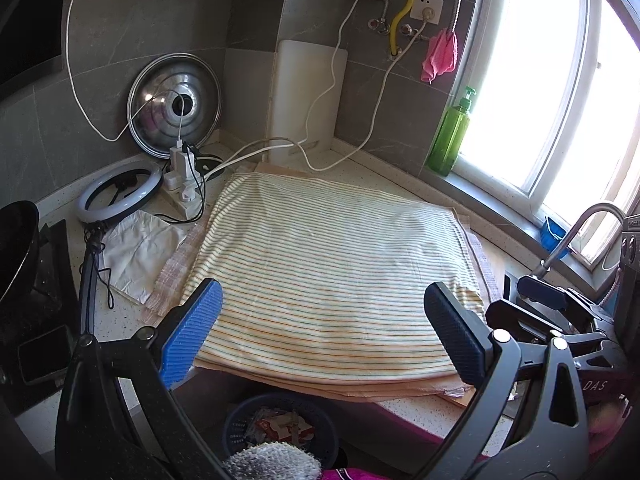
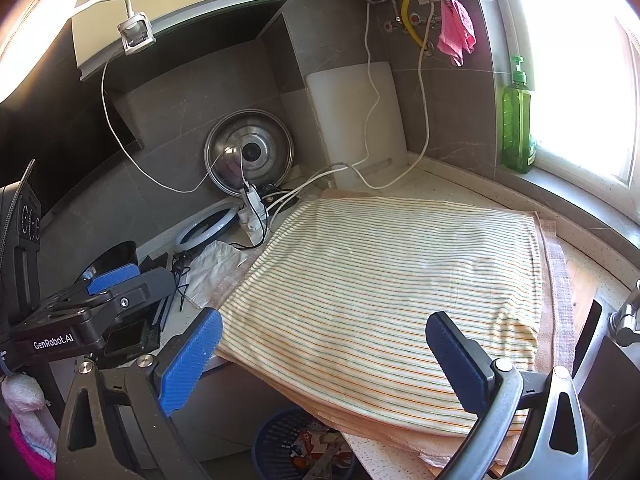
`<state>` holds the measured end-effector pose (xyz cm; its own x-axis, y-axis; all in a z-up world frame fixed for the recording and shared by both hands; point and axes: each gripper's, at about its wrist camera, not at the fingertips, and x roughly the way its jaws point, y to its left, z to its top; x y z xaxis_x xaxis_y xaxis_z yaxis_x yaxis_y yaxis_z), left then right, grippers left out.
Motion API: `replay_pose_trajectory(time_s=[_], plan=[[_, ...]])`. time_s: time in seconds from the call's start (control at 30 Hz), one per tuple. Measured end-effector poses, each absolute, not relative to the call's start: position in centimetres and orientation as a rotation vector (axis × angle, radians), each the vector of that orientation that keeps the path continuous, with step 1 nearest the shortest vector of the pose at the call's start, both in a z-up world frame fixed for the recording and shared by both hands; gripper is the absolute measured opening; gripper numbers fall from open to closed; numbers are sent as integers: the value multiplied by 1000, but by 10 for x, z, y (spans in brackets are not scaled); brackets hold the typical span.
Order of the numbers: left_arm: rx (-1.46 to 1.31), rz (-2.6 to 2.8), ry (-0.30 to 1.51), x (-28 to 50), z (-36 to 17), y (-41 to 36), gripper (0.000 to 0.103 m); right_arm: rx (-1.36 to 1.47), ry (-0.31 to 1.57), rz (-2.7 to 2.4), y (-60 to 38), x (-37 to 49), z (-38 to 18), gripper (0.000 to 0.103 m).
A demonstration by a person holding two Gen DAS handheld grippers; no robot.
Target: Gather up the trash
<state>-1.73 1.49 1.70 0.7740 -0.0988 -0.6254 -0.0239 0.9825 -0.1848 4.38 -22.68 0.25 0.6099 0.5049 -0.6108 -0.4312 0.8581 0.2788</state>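
A dark blue mesh trash basket [image 1: 236,420] [image 2: 267,438] stands on the floor below the counter's front edge, with red and white wrappers [image 1: 280,426] [image 2: 310,446] inside. A crumpled white sheet [image 1: 140,252] [image 2: 216,266] lies on the counter left of a striped towel [image 1: 332,272] [image 2: 380,280]. My left gripper [image 1: 324,332] hovers open over the towel's near edge, nothing between its fingers. My right gripper [image 2: 326,360] is open too, above the same edge and the basket. Each gripper's black body shows at the side of the other's view.
A steel pot lid [image 1: 174,104], ring light [image 1: 116,190] and power strip [image 1: 184,184] with white cables crowd the back left corner. A white cutting board [image 1: 306,96] leans on the wall. A green soap bottle [image 1: 450,136] stands on the sill; a faucet [image 1: 580,232] is at right.
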Motion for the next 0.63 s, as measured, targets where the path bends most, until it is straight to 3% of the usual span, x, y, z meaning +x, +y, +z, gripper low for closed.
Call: replay_pose_trajectory(time_s=[0.63], plan=[[-128, -14, 673, -17, 15, 11, 102, 94, 776, 519, -221, 52, -6, 103]])
